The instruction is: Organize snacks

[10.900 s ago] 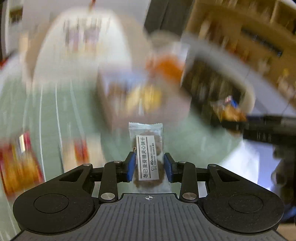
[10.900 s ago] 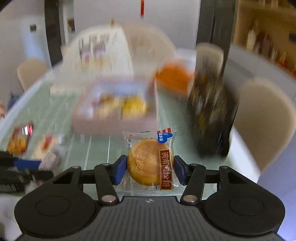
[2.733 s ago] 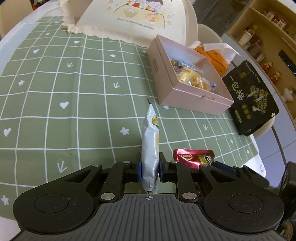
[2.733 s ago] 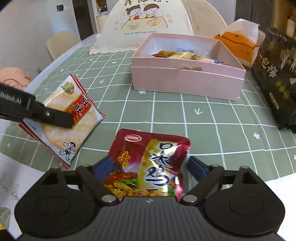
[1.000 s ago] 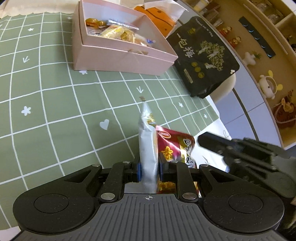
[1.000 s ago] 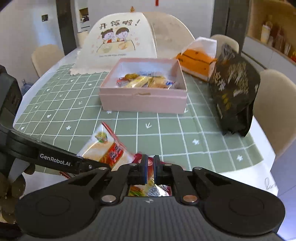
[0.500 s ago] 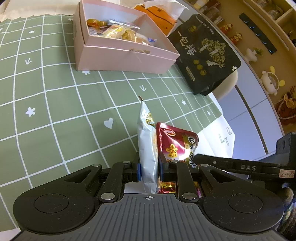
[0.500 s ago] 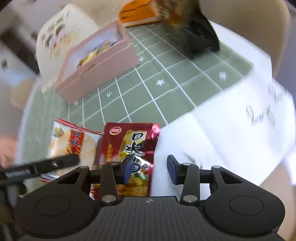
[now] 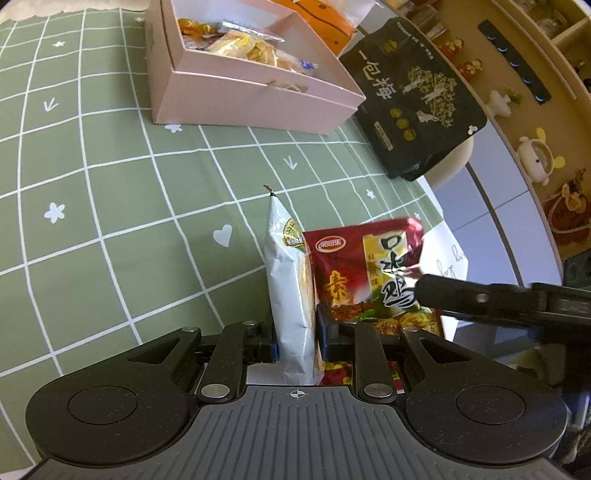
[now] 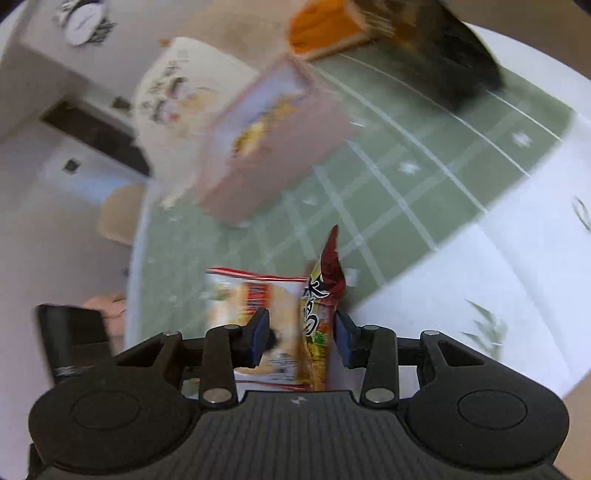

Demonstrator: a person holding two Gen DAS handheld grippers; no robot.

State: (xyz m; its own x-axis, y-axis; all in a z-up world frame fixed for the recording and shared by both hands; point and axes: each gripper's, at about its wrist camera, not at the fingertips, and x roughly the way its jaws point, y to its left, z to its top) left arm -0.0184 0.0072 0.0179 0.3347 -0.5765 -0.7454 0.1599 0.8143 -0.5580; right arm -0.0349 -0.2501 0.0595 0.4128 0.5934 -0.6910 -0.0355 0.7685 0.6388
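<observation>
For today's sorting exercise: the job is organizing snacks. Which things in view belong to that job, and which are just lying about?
Part of the job:
silver-white packet, in the left claw
red packet, between the right claw's pads
pink box, holding snacks

Just lying about:
black bag
orange carton
green tablecloth

Two black two-finger grippers were in view — the left gripper [image 9: 295, 338] and the right gripper [image 10: 299, 334]. Two loose snack packets showed near them: one silver-white foil rice cracker packet [image 9: 291, 295] and one glossy red foil snack packet with yellow lettering [image 9: 369, 269]. One open pink cardboard box [image 9: 255, 99] stood on one green tablecloth with a white grid [image 9: 110, 192]; the wrapped snacks [image 9: 240, 44] inside it overlapped too much to count. Further back there was one large black pouch with gold print [image 9: 417, 96] and one orange tissue box [image 9: 317, 18] — one of each. One cream domed food cover [image 10: 177, 96] appeared, blurred.
</observation>
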